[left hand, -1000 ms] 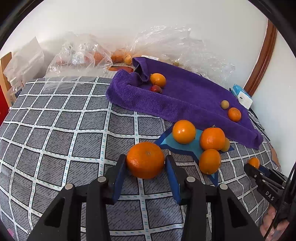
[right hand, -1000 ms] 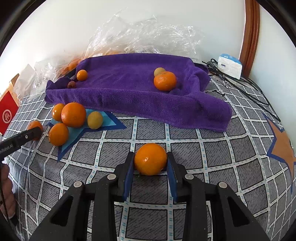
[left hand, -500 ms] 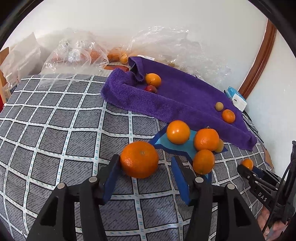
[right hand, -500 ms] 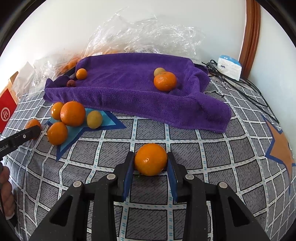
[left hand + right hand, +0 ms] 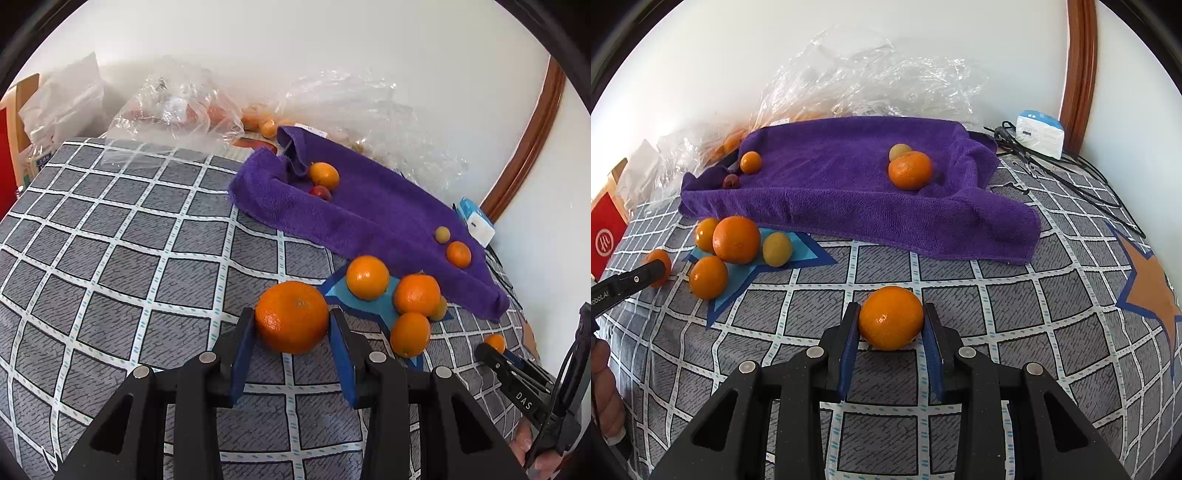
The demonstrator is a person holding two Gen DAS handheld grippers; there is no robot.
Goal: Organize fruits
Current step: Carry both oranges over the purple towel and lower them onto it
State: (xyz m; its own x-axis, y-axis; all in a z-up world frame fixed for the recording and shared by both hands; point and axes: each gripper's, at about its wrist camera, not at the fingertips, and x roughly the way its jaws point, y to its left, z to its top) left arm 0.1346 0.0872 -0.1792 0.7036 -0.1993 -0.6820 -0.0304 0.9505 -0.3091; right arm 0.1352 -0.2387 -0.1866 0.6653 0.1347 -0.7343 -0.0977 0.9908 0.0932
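My left gripper (image 5: 291,332) is shut on a large orange (image 5: 291,316), held just above the checked cloth. My right gripper (image 5: 891,328) is shut on another orange (image 5: 891,317) near the cloth. A cluster of oranges (image 5: 388,291) and a small yellow fruit (image 5: 776,249) sits on a blue star patch (image 5: 738,284). A purple towel (image 5: 857,184) carries an orange (image 5: 909,170), a yellowish fruit (image 5: 899,149), a small orange (image 5: 750,161) and a red fruit (image 5: 731,181). The right gripper also shows at the lower right of the left wrist view (image 5: 491,350).
Crumpled clear plastic bags (image 5: 871,81) with more fruit lie behind the towel against the wall. A white-and-blue box (image 5: 1039,133) with black cables (image 5: 1071,173) is at the far right. A red box (image 5: 605,236) stands at the left edge.
The left gripper opened briefly around its orange, then closed on it again and shifted left and back. The right gripper stayed shut on its orange, nearly still.
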